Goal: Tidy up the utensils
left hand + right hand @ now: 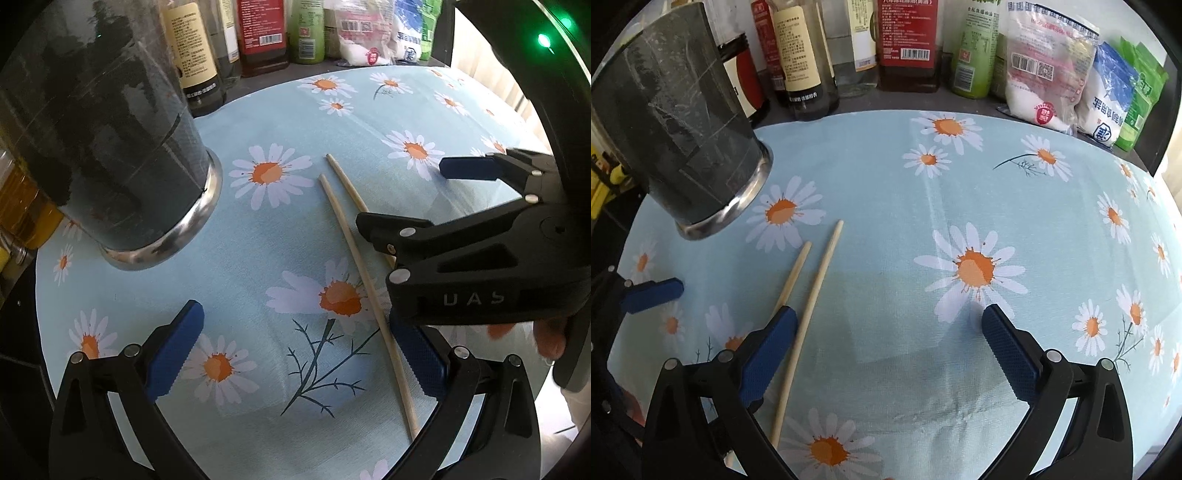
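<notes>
Left wrist view: left gripper (295, 350) jaws wide apart, nothing between the pads. Two chopsticks (364, 284) lie flat on the daisy tablecloth (258, 258), just inside the right-hand jaw, running forward and slightly left. Dark utensil holder (122, 166) stands ahead-left of the jaws, well apart from the chopsticks. Right gripper (402, 194) sits ahead-right, over the far chopstick, also spread wide. Right wrist view: right gripper (890, 347) empty, chopsticks (809, 314) beside its left-hand jaw, one partly hidden behind it. Bottles (801, 55) and bags (1045, 74) line the far edge.
</notes>
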`<state>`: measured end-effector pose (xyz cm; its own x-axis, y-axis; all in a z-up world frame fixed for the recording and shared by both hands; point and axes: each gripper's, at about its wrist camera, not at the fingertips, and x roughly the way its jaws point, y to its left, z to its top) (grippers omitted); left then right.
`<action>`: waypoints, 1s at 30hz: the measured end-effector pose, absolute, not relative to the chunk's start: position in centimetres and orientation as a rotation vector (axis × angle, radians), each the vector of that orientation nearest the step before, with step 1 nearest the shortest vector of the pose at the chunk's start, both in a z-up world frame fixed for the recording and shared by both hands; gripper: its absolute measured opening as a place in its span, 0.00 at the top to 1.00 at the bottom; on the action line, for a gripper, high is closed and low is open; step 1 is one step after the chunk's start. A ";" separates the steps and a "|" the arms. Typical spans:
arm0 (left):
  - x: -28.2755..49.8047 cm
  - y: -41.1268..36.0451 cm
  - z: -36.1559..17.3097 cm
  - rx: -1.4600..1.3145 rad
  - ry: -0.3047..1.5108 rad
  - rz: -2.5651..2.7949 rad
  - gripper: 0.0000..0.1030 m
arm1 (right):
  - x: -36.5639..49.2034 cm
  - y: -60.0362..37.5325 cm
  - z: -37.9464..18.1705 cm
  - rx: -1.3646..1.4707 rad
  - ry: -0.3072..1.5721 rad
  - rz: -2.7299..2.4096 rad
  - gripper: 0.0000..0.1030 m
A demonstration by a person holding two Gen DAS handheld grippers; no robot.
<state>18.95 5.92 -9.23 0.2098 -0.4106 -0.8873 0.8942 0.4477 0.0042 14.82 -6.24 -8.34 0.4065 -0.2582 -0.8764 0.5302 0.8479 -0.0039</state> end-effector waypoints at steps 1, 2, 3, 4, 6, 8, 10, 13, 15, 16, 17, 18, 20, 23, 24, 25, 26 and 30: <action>19.0 5.9 -9.2 0.598 0.971 -0.981 0.04 | 15.0 -6.2 -8.5 0.291 1.037 -0.508 0.06; 18.9 6.1 -9.2 0.588 0.972 -0.969 0.04 | 15.0 -6.2 -8.5 0.291 1.033 -0.508 0.07; 18.9 6.0 -9.2 0.583 0.976 -0.960 0.04 | 14.9 -6.2 -8.5 0.293 1.028 -0.509 0.07; 18.9 6.0 -9.2 0.580 0.983 -0.951 0.05 | 14.8 -6.2 -8.6 0.292 1.021 -0.511 0.08; 19.0 6.0 -9.2 0.577 0.990 -0.949 0.05 | 14.5 -6.1 -8.5 0.284 1.021 -0.506 0.09; 19.0 6.2 -9.0 0.566 0.995 -0.934 0.11 | 14.1 -6.1 -8.2 0.281 1.032 -0.498 0.25; 19.2 6.5 -8.8 0.543 0.999 -0.899 0.20 | 13.6 -6.5 -7.7 0.277 1.031 -0.493 0.51; 19.4 6.9 -8.5 0.515 1.001 -0.859 0.35 | 12.8 -7.7 -7.2 0.286 1.025 -0.504 0.89; 19.5 7.2 -8.1 0.492 1.006 -0.831 0.53 | 12.3 -8.8 -7.1 0.305 1.030 -0.479 0.95; 19.5 7.3 -8.0 0.483 1.012 -0.820 0.67 | 12.3 -9.0 -7.1 0.313 1.033 -0.469 0.96; 19.5 7.4 -7.9 0.474 1.022 -0.815 0.75 | 12.1 -9.4 -7.1 0.327 1.037 -0.465 0.96; 19.4 7.4 -7.9 0.469 1.027 -0.810 0.78 | 12.1 -9.7 -7.1 0.333 1.037 -0.449 0.96; 19.6 7.6 -7.9 0.432 1.054 -0.794 0.83 | 11.8 -9.9 -7.0 0.319 1.035 -0.431 0.96; 20.0 8.1 -7.9 0.360 1.109 -0.751 0.94 | 11.6 -10.5 -7.1 0.326 1.031 -0.392 0.96; 20.0 8.4 -7.9 0.340 1.121 -0.744 0.95 | 11.6 -10.6 -7.1 0.325 1.031 -0.377 0.96; 20.0 8.6 -8.0 0.323 1.131 -0.737 0.95 | 11.6 -10.7 -7.1 0.319 1.031 -0.368 0.96; 20.0 8.8 -8.0 0.301 1.144 -0.728 0.95 | 11.8 -10.9 -7.1 0.310 1.028 -0.357 0.96; 19.6 9.7 -8.0 0.231 1.182 -0.689 0.95 | 12.0 -11.4 -6.6 0.291 1.003 -0.297 0.96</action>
<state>19.59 9.69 -7.97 0.2052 -0.3720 -0.9053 0.6040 0.7760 -0.1820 12.03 -11.37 -6.56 0.5045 -0.1094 -0.8565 0.3740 0.9217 0.1026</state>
